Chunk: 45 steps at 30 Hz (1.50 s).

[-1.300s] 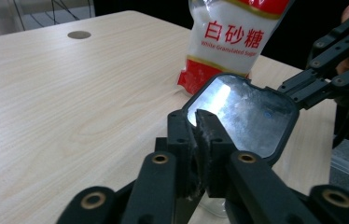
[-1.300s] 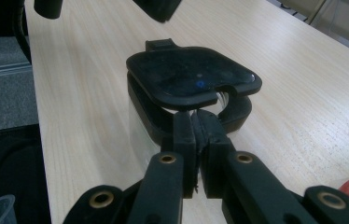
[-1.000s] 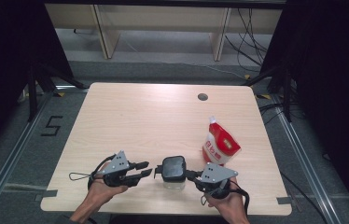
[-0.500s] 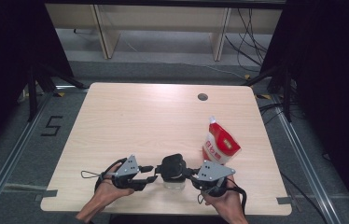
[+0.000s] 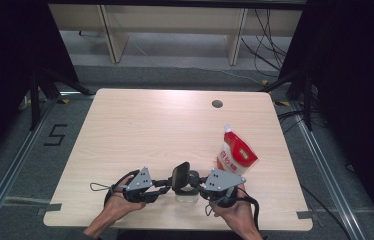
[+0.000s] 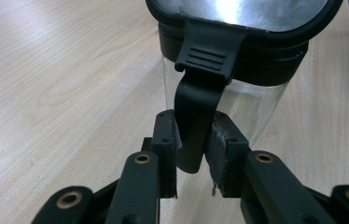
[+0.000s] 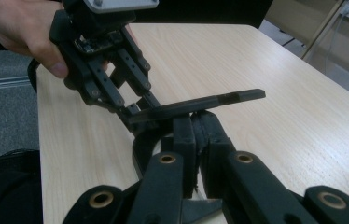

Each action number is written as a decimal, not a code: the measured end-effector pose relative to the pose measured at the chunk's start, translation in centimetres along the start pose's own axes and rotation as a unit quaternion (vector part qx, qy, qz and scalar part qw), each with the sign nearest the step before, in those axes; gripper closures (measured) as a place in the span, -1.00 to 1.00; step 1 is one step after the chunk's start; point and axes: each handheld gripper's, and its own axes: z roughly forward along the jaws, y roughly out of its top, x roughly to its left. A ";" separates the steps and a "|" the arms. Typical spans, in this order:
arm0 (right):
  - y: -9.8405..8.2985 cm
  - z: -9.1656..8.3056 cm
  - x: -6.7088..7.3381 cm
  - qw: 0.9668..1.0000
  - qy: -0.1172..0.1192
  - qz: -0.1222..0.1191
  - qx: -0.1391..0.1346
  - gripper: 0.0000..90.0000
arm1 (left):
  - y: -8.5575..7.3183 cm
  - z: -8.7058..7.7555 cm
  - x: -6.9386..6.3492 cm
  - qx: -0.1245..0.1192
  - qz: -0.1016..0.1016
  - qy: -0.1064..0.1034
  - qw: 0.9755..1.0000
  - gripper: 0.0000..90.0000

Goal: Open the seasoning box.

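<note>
A clear jar (image 5: 186, 196) with a black lid (image 5: 180, 175) stands near the table's front edge, between my two grippers. The lid sits tilted, its far side raised. My left gripper (image 6: 193, 144) is shut on the black latch (image 6: 196, 116) that hangs from the lid; its jaws have just been closing on it. In the high view this gripper (image 5: 167, 186) meets the jar from the left. My right gripper (image 7: 195, 130) is shut at the jar's black rim, under the raised lid (image 7: 200, 105). From the right, this gripper (image 5: 197, 189) touches the jar.
A red and white pouch (image 5: 236, 154) stands upright just behind the right gripper. The wooden table (image 5: 150, 130) has a round cable hole (image 5: 217, 104) at the back right. Dark curtains and floor rails flank the table.
My left gripper has moved right, up to the jar, and taken hold of the lid's latch. The lid now tilts up more. The right gripper has stayed at the jar.
</note>
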 end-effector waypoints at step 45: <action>3.0 3.6 1.5 0.999 0.031 -0.019 -0.014 0.94 | 0.4 -0.1 -1.0 0.020 -0.001 0.031 0.999 0.65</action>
